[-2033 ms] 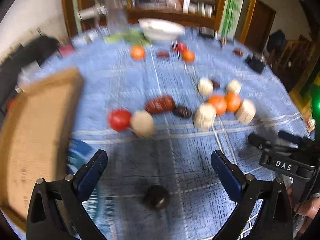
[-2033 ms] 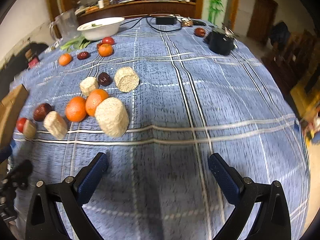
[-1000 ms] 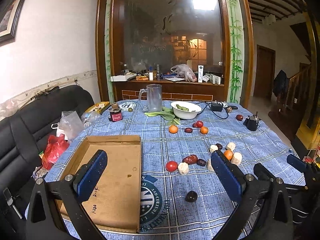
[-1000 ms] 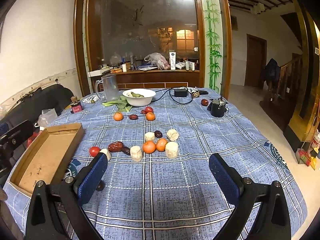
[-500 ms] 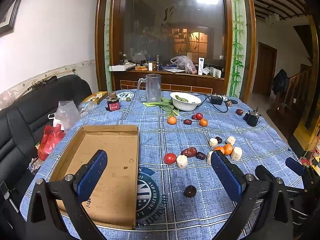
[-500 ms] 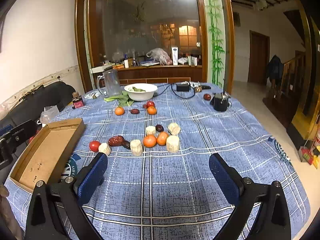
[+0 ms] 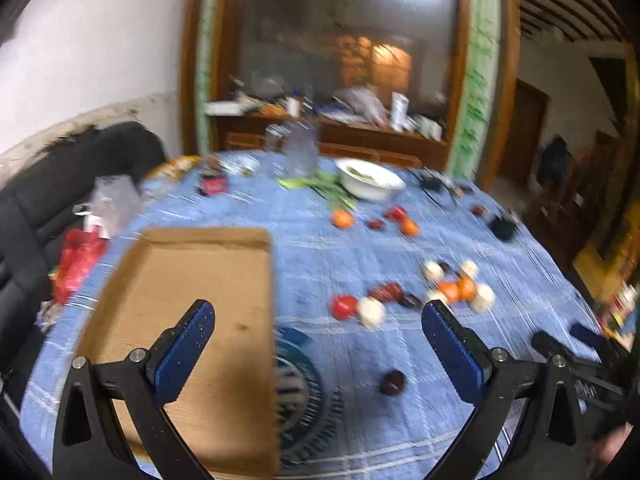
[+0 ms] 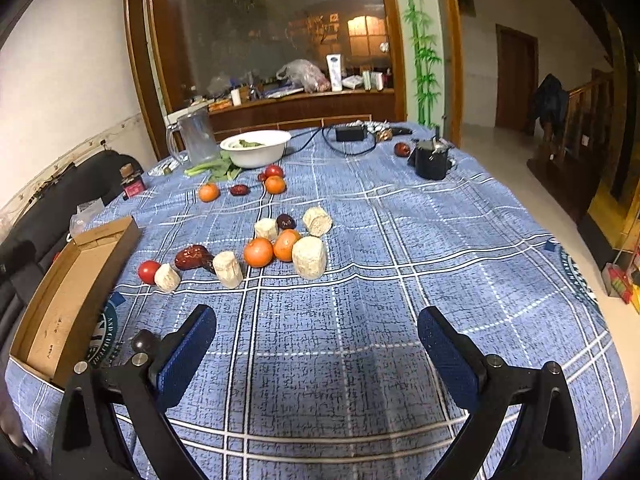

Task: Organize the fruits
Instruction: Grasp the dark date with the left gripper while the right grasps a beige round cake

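Note:
Fruits lie scattered on a blue checked tablecloth (image 8: 400, 280): two oranges (image 8: 258, 252), a red tomato (image 8: 148, 271), dark red dates (image 8: 193, 257) and several pale corn pieces (image 8: 309, 257). A lone dark fruit (image 7: 392, 382) lies near my left gripper. A shallow cardboard tray (image 7: 192, 300) sits at the table's left, also in the right wrist view (image 8: 72, 296). My left gripper (image 7: 320, 356) is open and empty above the tray's right edge. My right gripper (image 8: 316, 356) is open and empty above bare cloth in front of the fruit cluster.
At the far side stand a white bowl (image 8: 256, 147), green leaves (image 8: 212, 168), a clear jug (image 8: 196, 136), more oranges and dates (image 8: 240, 190), a black pot (image 8: 430, 160) and a cable with adapter (image 8: 350, 134). A black sofa (image 7: 60, 184) lies left of the table.
Both grippers have tilted down and moved closer to the table over the last second. The left wrist view is now motion-blurred. No fruit has moved.

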A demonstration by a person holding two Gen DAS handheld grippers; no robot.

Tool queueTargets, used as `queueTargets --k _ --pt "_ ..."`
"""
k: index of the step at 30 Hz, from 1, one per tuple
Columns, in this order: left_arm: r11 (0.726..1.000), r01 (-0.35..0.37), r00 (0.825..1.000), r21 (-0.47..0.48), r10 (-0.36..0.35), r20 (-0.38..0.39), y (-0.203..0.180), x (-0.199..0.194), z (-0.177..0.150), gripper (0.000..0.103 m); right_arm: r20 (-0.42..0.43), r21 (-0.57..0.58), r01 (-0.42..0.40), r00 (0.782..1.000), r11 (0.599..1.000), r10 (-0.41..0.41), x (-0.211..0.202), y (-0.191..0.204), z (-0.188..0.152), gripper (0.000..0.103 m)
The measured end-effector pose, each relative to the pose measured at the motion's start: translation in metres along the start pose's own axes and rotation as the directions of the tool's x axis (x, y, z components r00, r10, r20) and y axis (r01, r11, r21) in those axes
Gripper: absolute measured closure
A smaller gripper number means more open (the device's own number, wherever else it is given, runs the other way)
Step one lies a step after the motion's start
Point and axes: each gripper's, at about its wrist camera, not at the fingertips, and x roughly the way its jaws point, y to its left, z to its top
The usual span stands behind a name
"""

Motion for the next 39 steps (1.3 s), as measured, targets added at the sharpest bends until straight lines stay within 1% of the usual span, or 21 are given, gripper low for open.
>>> queueTargets --k 2,4,5,6,8,10,12,14,15,16,17,20,22,24,26,28,30,32,36,37,39 --pt "0.998 0.053 0.998 0.03 -0.051 -0.042 -0.013 0.011 -0.005 0.0 -0.027 -0.005 -0.016 1.0 1.0 0.015 0.009 -0.001 0.004 0.006" --pt "0.993 0.104 0.991 0.056 -0.099 -0.088 -0.026 0.022 -0.012 0.0 -0.065 -0.017 -0.034 0.997 0.999 0.033 0.021 -0.001 0.009 0.009" --pt "0.99 0.128 0.986 0.065 -0.12 -0.114 -0.031 0.028 -0.016 0.003 -0.078 -0.018 -0.041 0.996 0.999 0.04 0.026 -0.001 0.01 0.011" --pt "0.986 0.149 0.981 0.072 -0.138 -0.134 -0.036 0.031 -0.021 0.006 -0.09 -0.018 -0.049 0.995 0.999 0.047 0.031 -0.002 0.012 0.012" --pt "0.98 0.183 0.971 0.081 -0.167 -0.173 -0.042 0.038 -0.028 0.021 -0.125 -0.015 -0.055 0.991 0.998 0.053 0.043 -0.002 0.016 0.017" --pt "0.973 0.215 0.956 0.086 -0.191 -0.22 -0.047 0.047 -0.036 0.026 -0.154 -0.016 -0.054 0.987 0.998 0.05 0.055 -0.003 0.02 0.02" --pt "0.97 0.225 0.949 0.093 -0.196 -0.247 -0.049 0.052 -0.044 0.029 -0.179 -0.028 -0.036 0.983 0.999 0.031 0.067 -0.003 0.023 0.022" --pt "0.967 0.238 0.94 0.093 -0.205 -0.273 -0.05 0.057 -0.048 0.041 -0.195 -0.038 -0.027 0.981 0.999 0.019 0.077 -0.003 0.025 0.024" --pt "0.965 0.248 0.933 0.089 -0.213 -0.291 -0.05 0.061 -0.05 0.044 -0.2 -0.041 -0.029 0.98 0.999 0.02 0.081 -0.004 0.027 0.024" --pt "0.964 0.252 0.928 0.085 -0.216 -0.303 -0.05 0.065 -0.051 0.049 -0.202 -0.042 -0.03 0.979 0.999 0.021 0.085 -0.004 0.028 0.024" --pt "0.963 0.255 0.924 0.08 -0.219 -0.312 -0.05 0.068 -0.051 0.05 -0.206 -0.048 -0.028 0.978 0.998 0.018 0.089 -0.004 0.029 0.024" --pt "0.966 0.248 0.921 0.073 -0.212 -0.327 -0.05 0.076 -0.053 0.05 -0.215 -0.063 -0.031 0.976 0.998 0.016 0.098 -0.002 0.034 0.024" --pt "0.967 0.245 0.918 0.065 -0.21 -0.337 -0.049 0.08 -0.053 0.05 -0.221 -0.076 -0.036 0.975 0.996 0.018 0.104 0.001 0.037 0.027" --pt "0.968 0.243 0.914 0.059 -0.208 -0.349 -0.049 0.084 -0.055 0.053 -0.227 -0.089 -0.039 0.974 0.995 0.018 0.11 0.005 0.039 0.029" --pt "0.967 0.251 0.905 0.047 -0.218 -0.364 -0.048 0.087 -0.056 0.062 -0.229 -0.098 -0.038 0.973 0.994 0.015 0.114 0.007 0.04 0.03" --pt "0.969 0.241 0.907 0.047 -0.208 -0.366 -0.047 0.089 -0.056 0.067 -0.232 -0.101 -0.036 0.973 0.994 0.012 0.118 0.007 0.042 0.035" --pt "0.971 0.238 0.906 0.036 -0.209 -0.367 -0.045 0.09 -0.056 0.07 -0.239 -0.095 -0.034 0.971 0.995 0.01 0.124 0.007 0.043 0.037" --pt "0.974 0.226 0.908 0.032 -0.199 -0.368 -0.043 0.092 -0.057 0.078 -0.244 -0.091 -0.03 0.97 0.995 0.007 0.128 0.006 0.043 0.044" --pt "0.976 0.216 0.912 0.039 -0.187 -0.364 -0.043 0.092 -0.056 0.08 -0.245 -0.092 -0.022 0.97 0.996 -0.001 0.132 0.005 0.041 0.055" --pt "0.976 0.213 0.914 0.043 -0.184 -0.362 -0.044 0.092 -0.056 0.081 -0.243 -0.096 -0.016 0.97 0.995 -0.008 0.132 0.005 0.041 0.058" --pt "0.975 0.216 0.916 0.046 -0.186 -0.356 -0.044 0.09 -0.056 0.081 -0.24 -0.081 -0.038 0.971 0.996 0.018 0.13 0.004 0.041 0.067"
